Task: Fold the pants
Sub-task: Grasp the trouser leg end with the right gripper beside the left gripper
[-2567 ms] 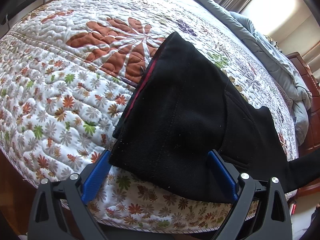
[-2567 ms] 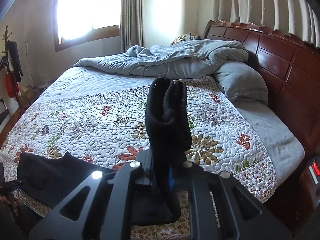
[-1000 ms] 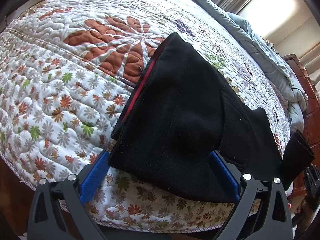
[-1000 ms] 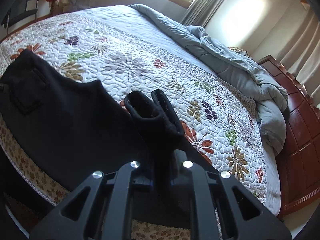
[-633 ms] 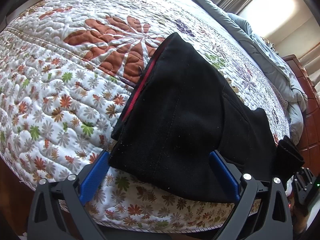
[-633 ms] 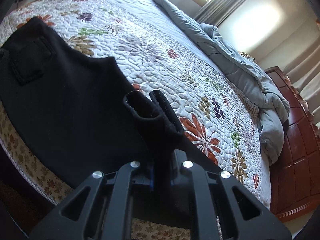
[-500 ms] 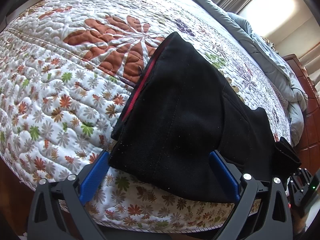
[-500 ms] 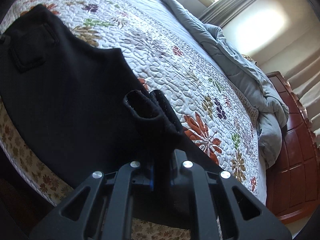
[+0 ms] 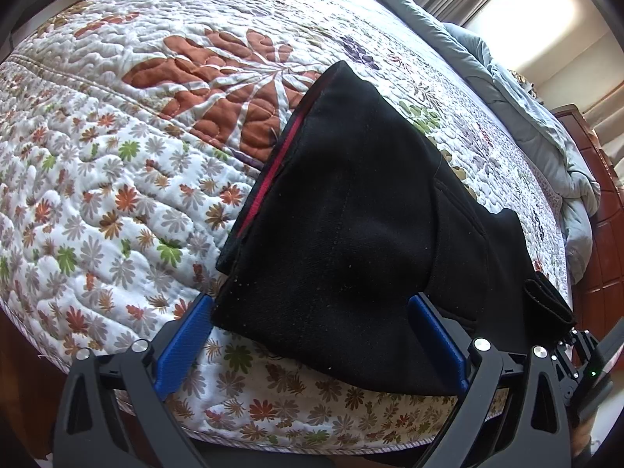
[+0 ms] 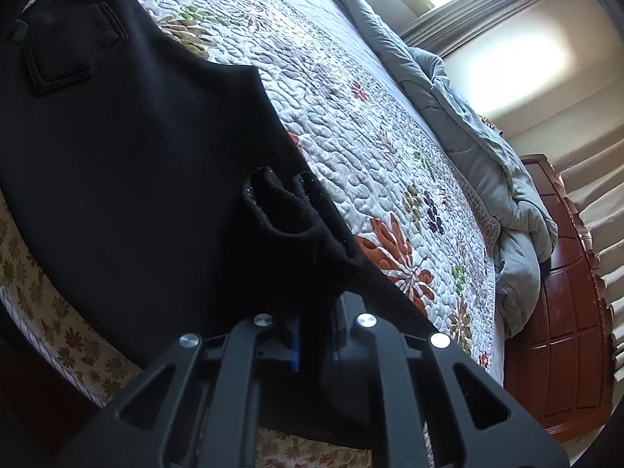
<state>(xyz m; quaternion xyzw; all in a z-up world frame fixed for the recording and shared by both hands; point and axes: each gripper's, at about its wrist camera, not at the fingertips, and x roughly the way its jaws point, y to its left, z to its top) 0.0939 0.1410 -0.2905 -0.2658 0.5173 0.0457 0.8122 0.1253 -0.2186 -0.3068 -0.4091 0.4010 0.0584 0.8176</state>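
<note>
- Currently your left gripper stands wide apart, its blue fingers flanking the waist end of the black pants.
- Pants lie along the near edge of the bed, on the floral quilt.
- Your right gripper is clamped on the bunched leg hems, held above the spread fabric.
- Grey duvet lies near the headboard.
</note>
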